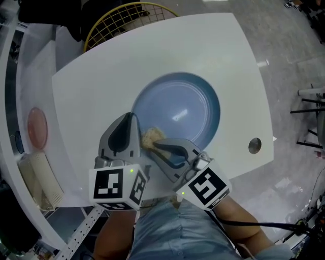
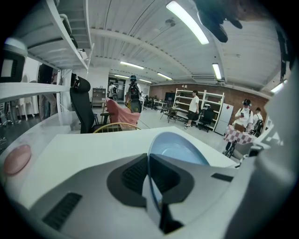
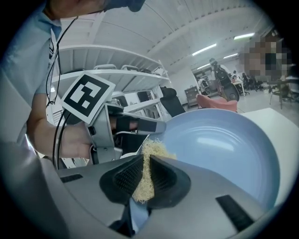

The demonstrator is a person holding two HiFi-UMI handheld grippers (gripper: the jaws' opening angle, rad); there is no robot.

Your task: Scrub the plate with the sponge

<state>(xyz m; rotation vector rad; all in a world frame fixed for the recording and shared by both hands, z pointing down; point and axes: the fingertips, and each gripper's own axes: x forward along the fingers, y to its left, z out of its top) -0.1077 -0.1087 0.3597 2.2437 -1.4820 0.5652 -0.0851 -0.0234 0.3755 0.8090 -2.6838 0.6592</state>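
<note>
A pale blue plate [image 1: 180, 109] lies on the white table [image 1: 91, 96]. My left gripper [image 1: 134, 122] is shut on the plate's near-left rim; in the left gripper view the plate's edge [image 2: 180, 145] runs straight between the closed pads of this gripper [image 2: 147, 163]. My right gripper [image 1: 155, 147] is shut on a tan fibrous sponge [image 1: 152, 135], held over the plate's near edge right beside the left gripper. In the right gripper view the sponge [image 3: 150, 156] sticks up between the pads against the plate [image 3: 224, 144], with the left gripper [image 3: 135, 124] just behind it.
A yellow wire chair [image 1: 127, 15] stands past the table's far edge. On a white shelf at left lie a pink disc [image 1: 37, 127] and a beige ribbed object [image 1: 44, 180]. A round metal grommet [image 1: 254, 145] sits in the table near its right edge.
</note>
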